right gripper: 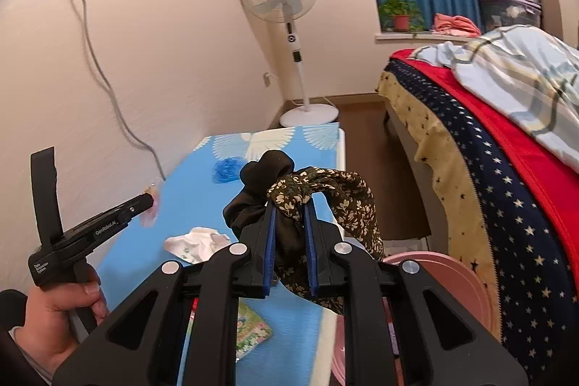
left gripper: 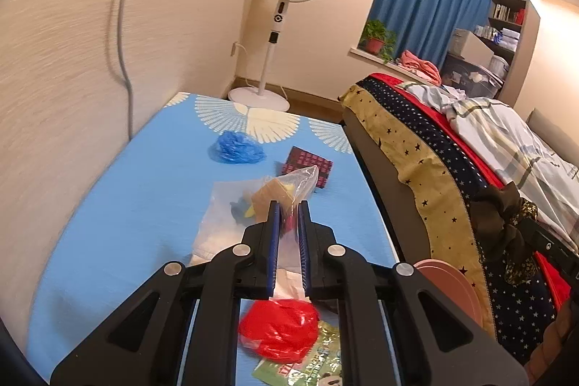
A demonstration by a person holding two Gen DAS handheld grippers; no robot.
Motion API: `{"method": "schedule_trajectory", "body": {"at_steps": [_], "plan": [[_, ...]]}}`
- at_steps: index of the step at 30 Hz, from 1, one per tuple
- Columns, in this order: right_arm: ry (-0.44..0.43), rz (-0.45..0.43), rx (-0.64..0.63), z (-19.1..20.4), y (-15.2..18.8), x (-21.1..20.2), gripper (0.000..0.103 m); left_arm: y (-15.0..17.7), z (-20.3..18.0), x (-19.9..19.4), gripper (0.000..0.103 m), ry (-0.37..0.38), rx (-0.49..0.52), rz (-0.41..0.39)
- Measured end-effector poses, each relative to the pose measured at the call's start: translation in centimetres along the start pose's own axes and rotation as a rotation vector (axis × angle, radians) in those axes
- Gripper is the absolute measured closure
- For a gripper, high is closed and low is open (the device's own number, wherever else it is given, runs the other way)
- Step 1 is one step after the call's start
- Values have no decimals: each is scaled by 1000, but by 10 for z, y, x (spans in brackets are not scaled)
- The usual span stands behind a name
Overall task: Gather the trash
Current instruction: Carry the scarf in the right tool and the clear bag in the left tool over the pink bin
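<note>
My left gripper (left gripper: 288, 205) is shut on a clear plastic bag (left gripper: 300, 183) that holds cardboard and coloured scraps, lifted above the blue table (left gripper: 126, 205). It also shows in the right wrist view (right gripper: 150, 201), pinching the bag's edge. My right gripper (right gripper: 290, 205) is shut on a dark floral cloth (right gripper: 325, 190) and holds it over the table's right side. On the table lie a blue crumpled bag (left gripper: 235, 147), a red crumpled bag (left gripper: 280, 328), a green wrapper (left gripper: 311, 360), a chequered packet (left gripper: 307, 165) and crumpled white paper (right gripper: 197, 243).
A pink bin (right gripper: 434, 277) stands between the table and the bed (right gripper: 488, 151) on the right. A standing fan (right gripper: 286, 24) is beyond the table's far end. A cable (right gripper: 105, 78) hangs down the left wall.
</note>
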State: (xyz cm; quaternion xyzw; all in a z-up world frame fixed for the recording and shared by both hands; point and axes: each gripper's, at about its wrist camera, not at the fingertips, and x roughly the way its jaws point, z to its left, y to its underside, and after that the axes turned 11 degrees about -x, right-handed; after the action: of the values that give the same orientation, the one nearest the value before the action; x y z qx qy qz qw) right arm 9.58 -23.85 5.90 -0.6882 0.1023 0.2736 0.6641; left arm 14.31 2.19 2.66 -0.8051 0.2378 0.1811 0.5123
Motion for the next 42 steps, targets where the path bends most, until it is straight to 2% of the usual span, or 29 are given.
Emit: {"method": "schedule_trajectory", "body": {"at_steps": [11,42], "plan": [[51,0,24,-15,10,-9,88,9,-21,9,93,27,50,18],[187,28,100,-49,27,-7,88,29,-57,34,93,90,98,66]]}}
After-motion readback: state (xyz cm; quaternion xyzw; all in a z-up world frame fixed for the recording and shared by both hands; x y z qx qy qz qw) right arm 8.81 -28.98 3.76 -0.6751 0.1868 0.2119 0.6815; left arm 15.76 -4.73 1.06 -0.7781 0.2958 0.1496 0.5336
